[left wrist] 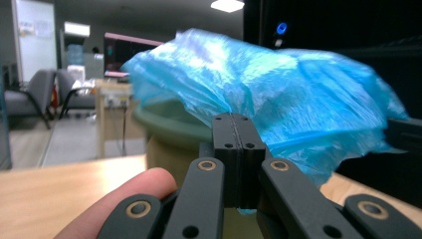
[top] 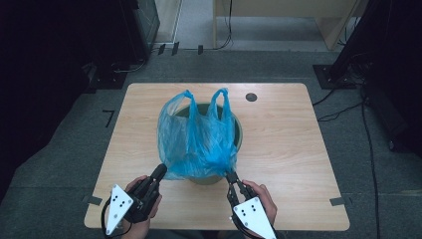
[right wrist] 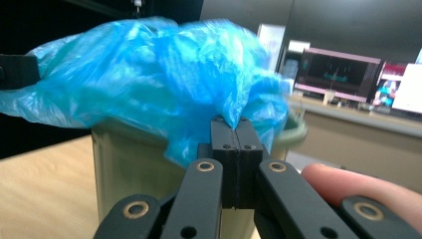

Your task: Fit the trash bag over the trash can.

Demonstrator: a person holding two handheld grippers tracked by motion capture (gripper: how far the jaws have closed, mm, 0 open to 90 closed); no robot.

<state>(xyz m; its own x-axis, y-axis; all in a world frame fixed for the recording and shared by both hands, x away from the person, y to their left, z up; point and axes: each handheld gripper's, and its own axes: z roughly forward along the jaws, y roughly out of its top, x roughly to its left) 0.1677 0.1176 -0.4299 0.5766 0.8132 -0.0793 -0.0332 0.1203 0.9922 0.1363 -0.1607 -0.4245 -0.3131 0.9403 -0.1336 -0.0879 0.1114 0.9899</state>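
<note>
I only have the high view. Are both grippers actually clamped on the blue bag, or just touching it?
Observer: Left gripper is shut, jaws pressed together on the blue bag film.
Operator: Right one?
Observer: Right gripper is shut too, a fold of film pinched at its tips.
Operator: Does the bag hang over the bin's near rim?
Observer: Yes. In the right gripper view it drapes over the green bin, hiding most of the rim.
</note>
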